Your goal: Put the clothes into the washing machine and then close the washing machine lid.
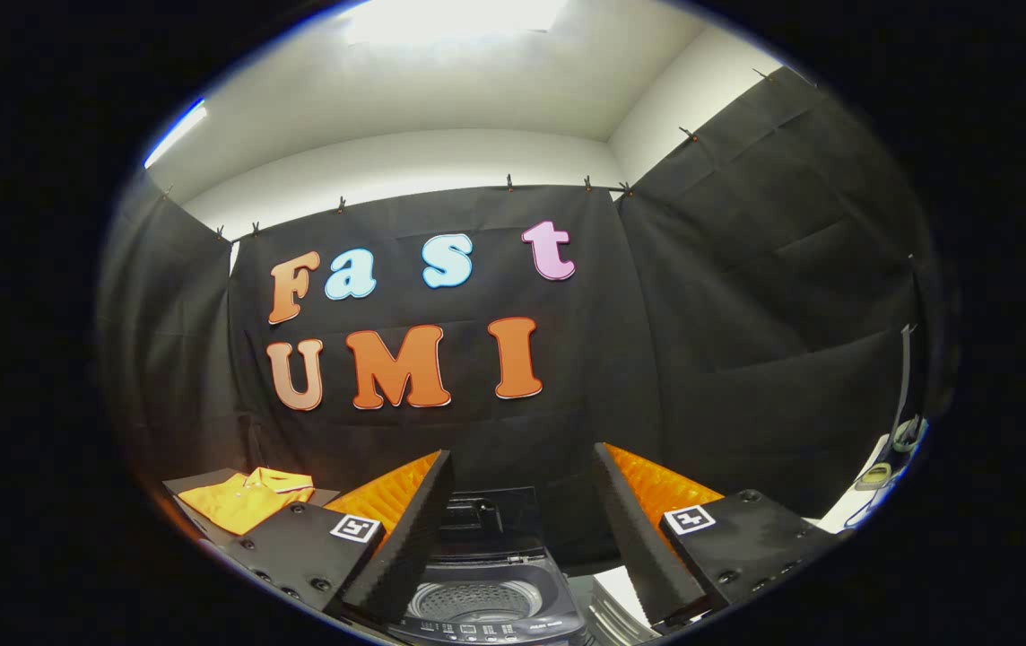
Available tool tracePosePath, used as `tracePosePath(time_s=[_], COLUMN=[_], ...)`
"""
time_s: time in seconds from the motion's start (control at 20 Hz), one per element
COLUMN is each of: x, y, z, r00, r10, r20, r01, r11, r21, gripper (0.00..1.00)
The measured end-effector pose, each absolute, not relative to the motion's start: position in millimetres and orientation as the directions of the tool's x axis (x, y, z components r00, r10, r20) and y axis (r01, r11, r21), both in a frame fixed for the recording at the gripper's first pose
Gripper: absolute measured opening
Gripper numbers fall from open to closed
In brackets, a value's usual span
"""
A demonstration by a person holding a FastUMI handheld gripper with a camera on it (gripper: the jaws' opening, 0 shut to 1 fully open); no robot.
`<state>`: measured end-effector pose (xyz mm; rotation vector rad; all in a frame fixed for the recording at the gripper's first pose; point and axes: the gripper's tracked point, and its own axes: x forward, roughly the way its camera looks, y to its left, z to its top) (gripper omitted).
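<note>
Laundry sits ready but untouched: an orange shirt (244, 499) lies folded on a dark board (199, 484) beyond and to the left of the gripper (522, 529), set within easy reach of the small washing machine (491, 583). That machine stands between and just ahead of the jaws, its lid (486, 516) propped up so the drum is exposed for loading. The jaws are spread wide and hold nothing, probably poised for a first approach to the shirt.

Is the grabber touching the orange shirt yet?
Apart. In the gripper view the open gripper holds nothing, and the orange shirt lies off beyond its left finger with dark surface between them. The washing machine sits between the fingers, lid up.
</note>
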<state>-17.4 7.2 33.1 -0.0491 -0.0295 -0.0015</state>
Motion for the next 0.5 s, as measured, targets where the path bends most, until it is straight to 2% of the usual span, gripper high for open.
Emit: tracePosePath(time_s=[0.5], x=[-36.7], y=[5.0], z=[75.7], r00=[0.993], r10=[-0.042], r20=[0.107], r01=[0.052], r11=[0.995], r21=[-0.09], gripper=[0.99])
